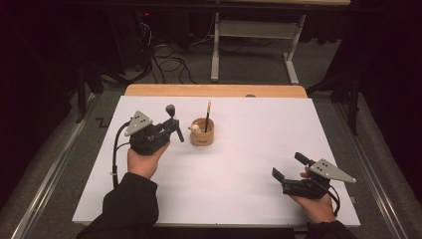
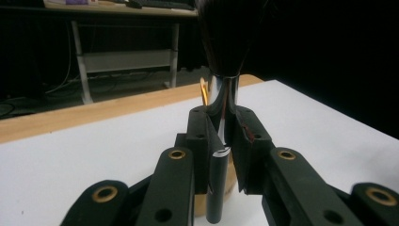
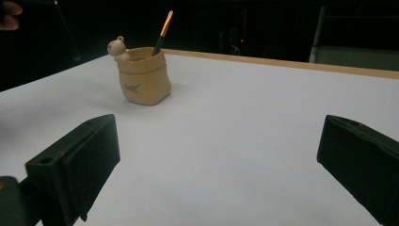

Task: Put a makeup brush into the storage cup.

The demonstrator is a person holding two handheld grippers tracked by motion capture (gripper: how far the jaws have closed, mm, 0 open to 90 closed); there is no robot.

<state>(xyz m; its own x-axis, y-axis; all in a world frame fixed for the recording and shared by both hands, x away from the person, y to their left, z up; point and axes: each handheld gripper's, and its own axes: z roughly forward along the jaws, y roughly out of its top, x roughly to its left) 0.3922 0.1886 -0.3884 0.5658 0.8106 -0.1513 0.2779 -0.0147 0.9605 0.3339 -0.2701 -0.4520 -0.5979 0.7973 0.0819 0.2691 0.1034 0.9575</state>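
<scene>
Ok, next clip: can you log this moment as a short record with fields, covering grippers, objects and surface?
surface: white table
left gripper: shut on makeup brush, bristles up, beside the pot
right gripper: open, holding nothing, near the table's front right
pot: tan, small bear figure on rim, holds one thin brush

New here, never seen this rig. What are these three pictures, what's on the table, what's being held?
No robot: a person holds a handheld two-finger gripper in each hand. The high view looks down on the white table from above the person. The other two come from cameras riding on each gripper. The left gripper is shut on a makeup brush, bristles up. The right gripper is open and holds nothing. On the table stands a tan pot with a small bear figure on its rim and a thin brush inside.
</scene>
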